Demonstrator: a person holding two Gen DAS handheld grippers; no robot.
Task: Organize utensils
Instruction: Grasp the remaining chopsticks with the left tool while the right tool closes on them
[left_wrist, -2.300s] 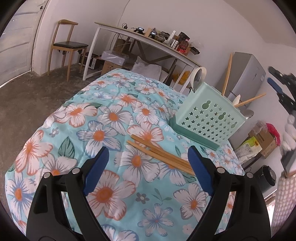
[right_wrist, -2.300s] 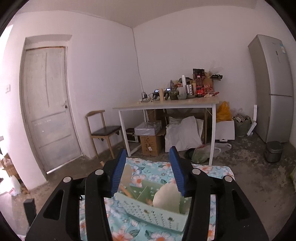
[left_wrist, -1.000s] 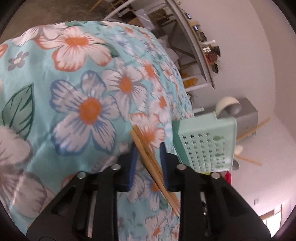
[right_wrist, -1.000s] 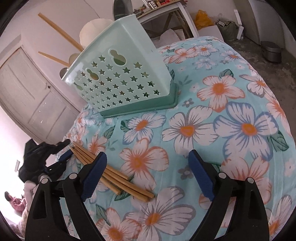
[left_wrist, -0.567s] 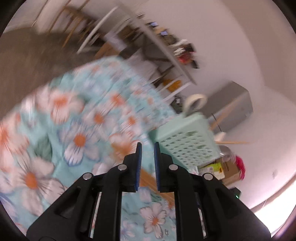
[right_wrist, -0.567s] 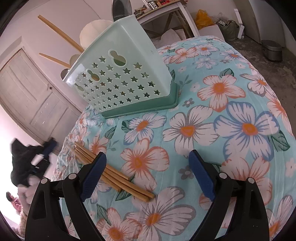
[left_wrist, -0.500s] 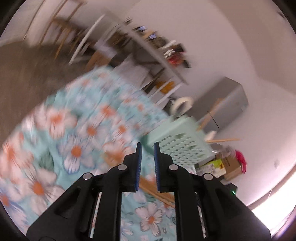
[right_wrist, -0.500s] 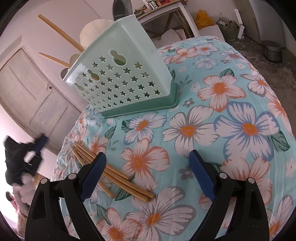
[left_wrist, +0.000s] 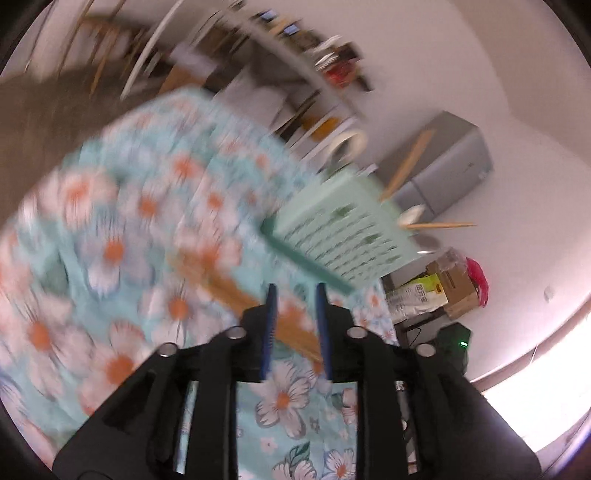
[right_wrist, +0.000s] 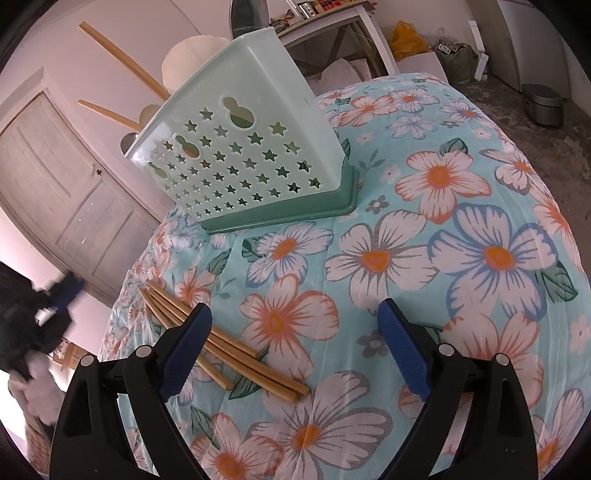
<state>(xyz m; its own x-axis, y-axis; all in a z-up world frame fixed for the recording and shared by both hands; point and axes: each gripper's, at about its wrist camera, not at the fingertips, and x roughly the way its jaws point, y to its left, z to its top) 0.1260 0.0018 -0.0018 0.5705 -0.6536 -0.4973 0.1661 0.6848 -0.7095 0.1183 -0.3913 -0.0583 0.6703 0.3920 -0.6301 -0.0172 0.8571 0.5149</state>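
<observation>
Several wooden chopsticks (right_wrist: 221, 347) lie loose on the floral tablecloth (right_wrist: 480, 258); they show blurred in the left wrist view (left_wrist: 236, 295). A mint green star-holed utensil basket (right_wrist: 236, 155) (left_wrist: 343, 236) stands beyond them, holding wooden handles (right_wrist: 122, 59) and a white spoon (right_wrist: 192, 55). My left gripper (left_wrist: 295, 291) hangs above the cloth, its jaws opening from a narrow gap with nothing between them. It appears at the far left of the right wrist view (right_wrist: 55, 295), clear of the chopsticks. My right gripper (right_wrist: 295, 314) stands open just above the cloth, its left finger over the chopsticks.
A grey fridge (left_wrist: 443, 166) and a cluttered side table (left_wrist: 295, 37) stand behind the basket. Cardboard boxes (left_wrist: 454, 284) sit on the floor by the table's edge. A white door (right_wrist: 55, 184) and a small metal bin (right_wrist: 543, 103) are also in view.
The left gripper, which had its jaws around the chopsticks, rose off the cloth without them and rolled. One chopstick shifted slightly. The right gripper stayed still.
</observation>
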